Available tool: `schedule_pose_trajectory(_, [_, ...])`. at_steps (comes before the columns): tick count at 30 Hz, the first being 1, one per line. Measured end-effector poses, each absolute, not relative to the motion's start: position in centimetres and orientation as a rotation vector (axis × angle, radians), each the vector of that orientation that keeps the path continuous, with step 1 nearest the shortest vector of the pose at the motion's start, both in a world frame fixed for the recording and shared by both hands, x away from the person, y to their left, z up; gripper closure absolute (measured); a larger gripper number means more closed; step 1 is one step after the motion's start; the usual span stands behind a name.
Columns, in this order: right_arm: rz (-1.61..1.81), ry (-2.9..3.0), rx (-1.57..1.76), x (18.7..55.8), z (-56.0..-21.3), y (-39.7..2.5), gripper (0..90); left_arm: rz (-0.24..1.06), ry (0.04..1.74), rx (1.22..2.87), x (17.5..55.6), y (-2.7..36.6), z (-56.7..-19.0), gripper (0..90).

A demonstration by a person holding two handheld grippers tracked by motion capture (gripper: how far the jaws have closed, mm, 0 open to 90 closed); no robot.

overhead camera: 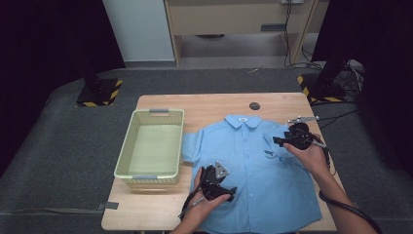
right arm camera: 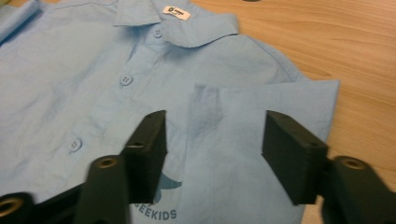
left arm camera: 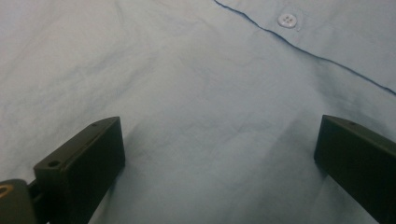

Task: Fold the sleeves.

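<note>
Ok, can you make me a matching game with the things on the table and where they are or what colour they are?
Things:
1. shirt
2. basket
3. left gripper
4. right gripper

Descriptions:
A. pale green, at the table's left
B. open, above the folded-in sleeve
C. light blue, lying flat
D. open, over the shirt's lower front

Pairs: 1-C, 2-A, 3-D, 4-B

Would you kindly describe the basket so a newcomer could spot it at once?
On the wooden table, look left of the blue shirt spread flat there. The basket is a pale green, rectangular, slatted tub, the table's one raised container.
</note>
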State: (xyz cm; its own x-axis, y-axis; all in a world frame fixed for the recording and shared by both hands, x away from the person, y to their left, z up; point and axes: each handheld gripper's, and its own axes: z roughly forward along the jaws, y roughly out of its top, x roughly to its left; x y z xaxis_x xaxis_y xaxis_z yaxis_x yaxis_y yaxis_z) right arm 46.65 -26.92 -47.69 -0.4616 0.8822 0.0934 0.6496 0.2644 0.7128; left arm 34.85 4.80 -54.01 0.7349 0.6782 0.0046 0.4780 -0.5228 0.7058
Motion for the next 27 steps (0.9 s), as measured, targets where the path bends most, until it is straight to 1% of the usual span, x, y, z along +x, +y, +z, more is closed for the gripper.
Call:
schedule_pose_trajectory(5, [1.039, 2.213, 1.389, 45.6, -49.8, -26.8, 17.6, 0.364, 0.868, 2.225, 34.8, 4.8, -54.0, 1.0])
schedule_pose_trajectory(7, [1.034, 2.212, 1.396, 45.3, -50.9, -26.8, 9.8, 0.364, 0.868, 2.225, 34.8, 4.8, -54.0, 1.0])
schedule_pose_trajectory(8, [1.028, 2.221, 1.403, 45.1, -51.4, -26.7, 8.6, 0.364, 0.867, 2.226, 34.8, 4.8, -54.0, 1.0])
schedule_pose_trajectory(17, [0.99, 2.211, 1.312, 43.7, -54.2, -26.5, 4.8, 0.368, 0.876, 2.224, 34.8, 4.7, -54.0, 0.4])
schedule_pose_trajectory(27, [0.965, 2.223, 1.285, 43.1, -54.3, -27.3, 5.0, 0.375, 0.888, 2.218, 34.4, 3.8, -54.0, 0.3])
